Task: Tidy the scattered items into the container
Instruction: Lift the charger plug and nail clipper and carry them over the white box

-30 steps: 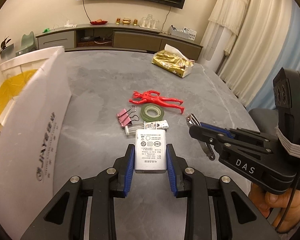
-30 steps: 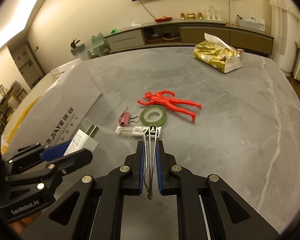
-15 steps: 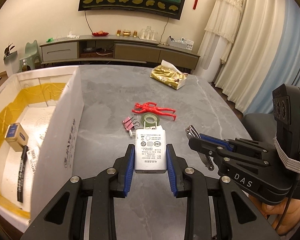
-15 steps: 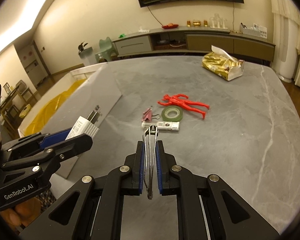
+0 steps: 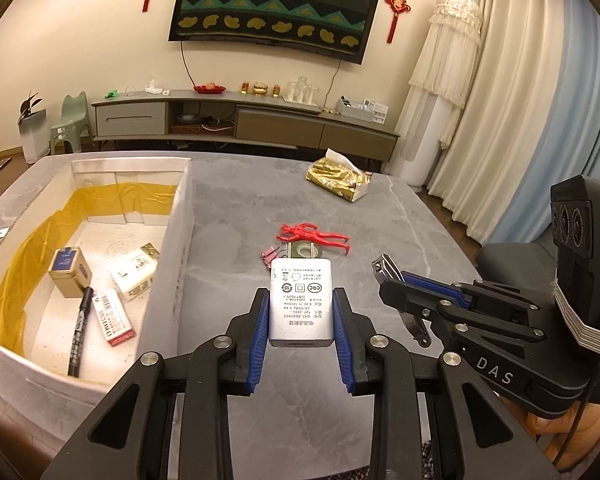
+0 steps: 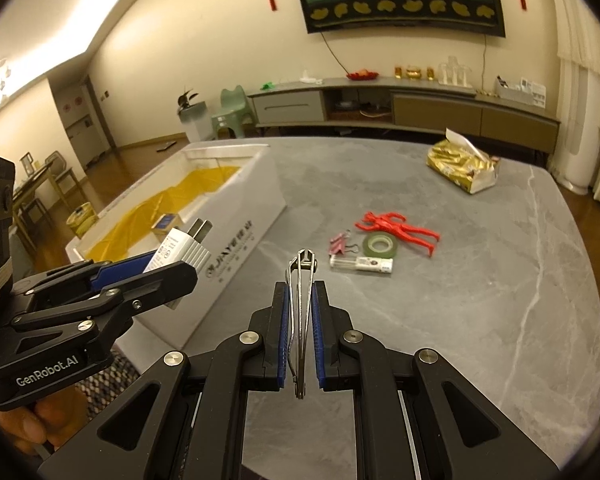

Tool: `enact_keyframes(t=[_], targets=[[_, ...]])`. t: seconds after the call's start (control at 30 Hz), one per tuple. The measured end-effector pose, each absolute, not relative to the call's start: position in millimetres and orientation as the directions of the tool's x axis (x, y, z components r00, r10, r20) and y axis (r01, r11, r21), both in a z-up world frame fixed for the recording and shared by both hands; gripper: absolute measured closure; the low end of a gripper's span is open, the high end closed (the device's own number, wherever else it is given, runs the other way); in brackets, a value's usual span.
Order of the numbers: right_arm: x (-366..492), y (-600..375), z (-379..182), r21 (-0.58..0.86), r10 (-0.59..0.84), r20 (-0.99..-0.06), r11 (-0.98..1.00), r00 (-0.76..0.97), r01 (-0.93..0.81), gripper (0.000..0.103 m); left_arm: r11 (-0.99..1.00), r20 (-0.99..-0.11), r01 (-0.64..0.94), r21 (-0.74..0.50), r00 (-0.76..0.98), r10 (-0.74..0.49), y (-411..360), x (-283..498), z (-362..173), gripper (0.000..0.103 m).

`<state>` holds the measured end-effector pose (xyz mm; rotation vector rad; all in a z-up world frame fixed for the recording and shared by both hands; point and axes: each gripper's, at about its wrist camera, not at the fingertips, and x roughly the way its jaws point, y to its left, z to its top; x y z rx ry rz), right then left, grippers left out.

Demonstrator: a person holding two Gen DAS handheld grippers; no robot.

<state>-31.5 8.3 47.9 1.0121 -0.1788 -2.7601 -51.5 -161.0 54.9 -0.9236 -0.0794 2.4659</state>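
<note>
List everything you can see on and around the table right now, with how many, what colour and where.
Storage box: 1, white with yellow lining, table's left side.
Small boxes: 3, blue-tan, white-gold, white-red, inside the box.
Marker pen: 1, black, inside the box.
Toy figure: 1, red, mid-table.
Tape roll: 1, green, beside the figure.
Binder clips: pink, left of the tape, count unclear.
Clear tube: 1, in front of the tape.
Tissue pack: 1, gold, far side.
Charger: 1, white, in left gripper.
Nail clipper: 1, silver, in right gripper.
</note>
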Motion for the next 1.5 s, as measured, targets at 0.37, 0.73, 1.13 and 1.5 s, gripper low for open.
enact_keyframes(t=[0.37, 0.73, 1.13, 1.5], targets=[[-20, -22, 70, 0.134, -0.227, -0.61, -0.974, -0.76, 0.183, 0.093, -0.869, -0.549, -0.426, -0.251, -0.677, 0.49, -186, -37, 74, 0.072], [-24, -61, 89, 0.089, -0.248, -0.597, -0.966, -0.763, 0.245, 0.093, -0.882, -0.515, -0.373, -0.289, -0.716, 0.472, -227, -40, 81, 0.072], [-47, -105, 101, 0.056, -0.286, -0.592, -0.947, -0.754, 0.315, 0.093, -0.895, -0.488, -0.3, -0.329, -0.758, 0.433, -280, -50, 84, 0.072], [-83, -136, 104, 0.062, -0.338, -0.603, -0.923, -0.722, 0.38, 0.093, -0.914, -0.475, -0.215, -0.344, -0.8, 0.367, -328, -74, 87, 0.072]])
